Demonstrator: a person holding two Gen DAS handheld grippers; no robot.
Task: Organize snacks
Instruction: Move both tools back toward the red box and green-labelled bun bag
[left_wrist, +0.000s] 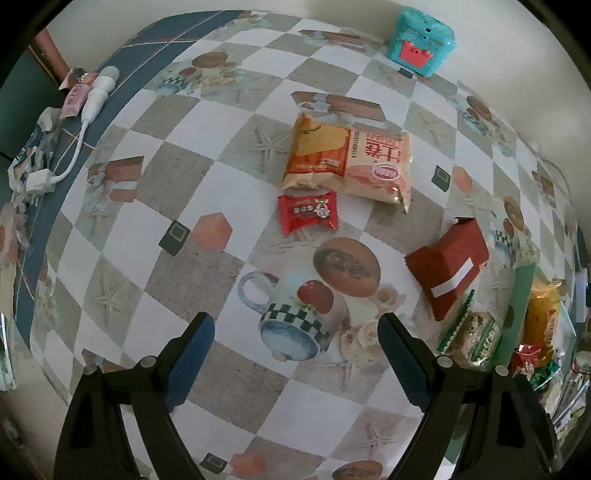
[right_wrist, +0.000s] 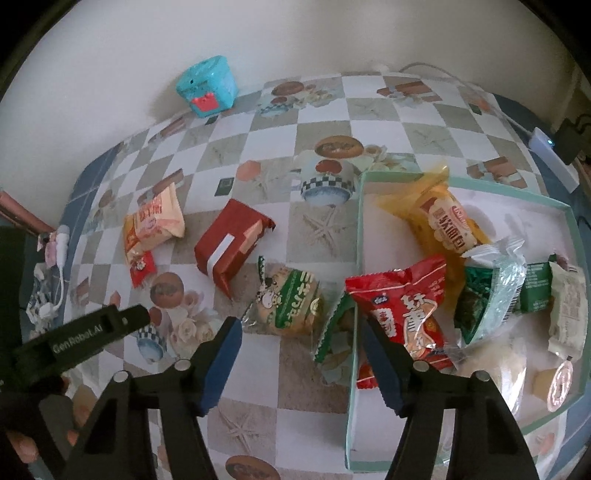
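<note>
Green packet (right_wrist: 334, 343) between right tool (right_wrist: 301, 354)

The tablecloth (left_wrist: 207, 177) is grey-and-white checks with printed mugs, starfish and a navy border. Near the teal box with a red crab face (left_wrist: 421, 37) sits an orange-and-cream snack bag (left_wrist: 347, 162), with a small red packet (left_wrist: 308, 214) beside that. The tray (right_wrist: 360, 229) has mint-green walls, holding red, yellow and green wrappers.

cracker pack (right_wrist: 286, 308) just left of box (right_wrist: 357, 229) — bread bag (right_wrist: 443, 218), other snacks inside.
</note>
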